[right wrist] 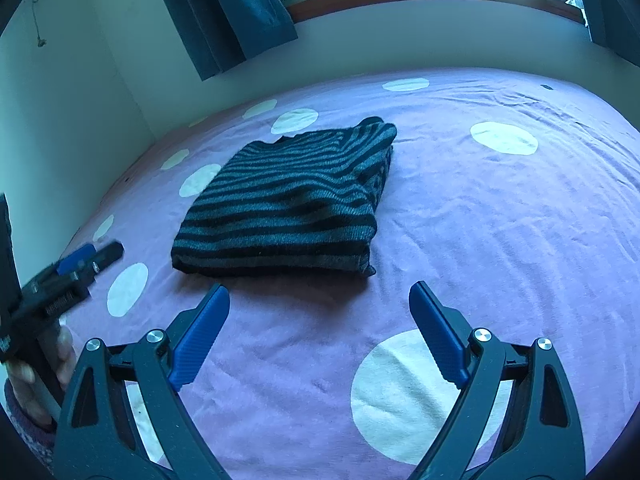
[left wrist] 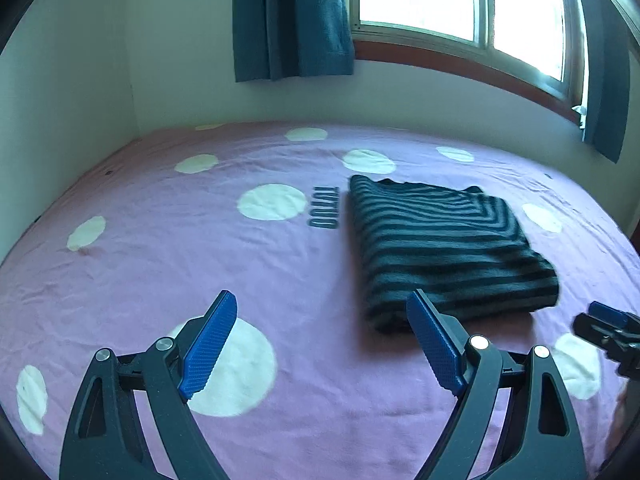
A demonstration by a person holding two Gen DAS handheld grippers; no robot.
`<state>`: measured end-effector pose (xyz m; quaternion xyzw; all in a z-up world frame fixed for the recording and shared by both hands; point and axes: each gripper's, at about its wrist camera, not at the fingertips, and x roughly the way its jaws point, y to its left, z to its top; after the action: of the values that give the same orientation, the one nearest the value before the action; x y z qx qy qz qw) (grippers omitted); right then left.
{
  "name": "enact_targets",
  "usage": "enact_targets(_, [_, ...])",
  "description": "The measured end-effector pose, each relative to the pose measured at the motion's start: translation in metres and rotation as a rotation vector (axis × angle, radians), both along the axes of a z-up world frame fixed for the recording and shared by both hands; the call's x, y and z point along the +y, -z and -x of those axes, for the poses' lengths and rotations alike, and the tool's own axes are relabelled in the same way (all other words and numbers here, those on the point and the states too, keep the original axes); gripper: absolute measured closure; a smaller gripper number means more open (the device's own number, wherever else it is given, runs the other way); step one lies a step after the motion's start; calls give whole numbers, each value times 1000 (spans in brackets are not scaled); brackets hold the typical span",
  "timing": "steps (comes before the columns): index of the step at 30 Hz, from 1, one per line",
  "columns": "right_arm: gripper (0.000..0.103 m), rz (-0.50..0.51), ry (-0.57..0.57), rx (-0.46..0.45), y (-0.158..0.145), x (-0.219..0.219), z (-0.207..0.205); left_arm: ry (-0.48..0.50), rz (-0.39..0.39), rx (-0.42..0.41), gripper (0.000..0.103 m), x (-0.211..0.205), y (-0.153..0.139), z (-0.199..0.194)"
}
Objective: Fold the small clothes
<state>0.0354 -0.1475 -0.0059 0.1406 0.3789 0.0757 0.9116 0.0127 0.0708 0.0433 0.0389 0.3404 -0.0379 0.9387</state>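
Nearest the lens, your left gripper (left wrist: 322,340) is hanging over the bed (left wrist: 140,272) with its blue fingers (left wrist: 208,344) spread wide and nothing between them; your right gripper (right wrist: 320,336) is doing the same, released and empty, just short of the garment. You are holding both tilted down toward the purple, white-dotted sheet, neither one touching cloth.

The striped sweater (right wrist: 288,204) is lying just beyond the fingertips, well out on the bed, already gathered into a thick rectangular bundle with its folded edge facing you. Judging by that shape, you are sitting at the close of the folding step, with the piece set down and let go. If another fold is wanted, the next move is calling for both grippers to be reaching forward to the near edge, pinching its two corners and carrying them over to the far side; otherwise you are free to be pulling back.

Counting: one sweater, two grippers, one bed. Along the wall behind, one window (left wrist: 460,4) is showing, with a dark curtain (left wrist: 292,20) hanging at its left side.
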Motion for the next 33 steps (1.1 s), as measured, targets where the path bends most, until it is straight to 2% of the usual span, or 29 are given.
enact_targets(2, [12,-3,0,0,1,-4,-1,-39,-33,25,17,14,7,-10])
enact_targets(4, [12,-11,11,2,2,-12,-3,-98,-22,66,17,32,14,-23])
enact_targets(7, [12,-48,51,15,7,-34,-15,-156,-9,141,17,53,25,-55])
enact_targets(9, [12,-49,80,36,11,-51,-30,-180,-33,152,17,60,29,-83])
enact_targets(11, [12,-28,123,47,15,-72,-53,-201,-41,143,17,67,30,-117])
enact_targets(13, [12,10,178,53,17,-98,-83,-222,-11,150,17,73,34,-155])
enact_targets(17, [12,39,285,81,26,-151,-145,-291,26,209,17,88,50,-229])
enact_targets(24, [12,195,442,117,43,-230,-240,-429,-21,232,17,121,77,-344])
enact_targets(27, [12,216,503,135,53,-261,-273,-474,-11,241,17,138,88,-369])
enact_targets(28, [12,218,528,138,55,-269,-279,-479,6,256,13,145,95,-375])
enact_targets(31, [12,203,588,165,71,-291,-294,-470,40,237,9,151,97,-372])
enact_targets(33, [2,133,577,205,89,-303,-296,-465,34,250,8,151,96,-374])
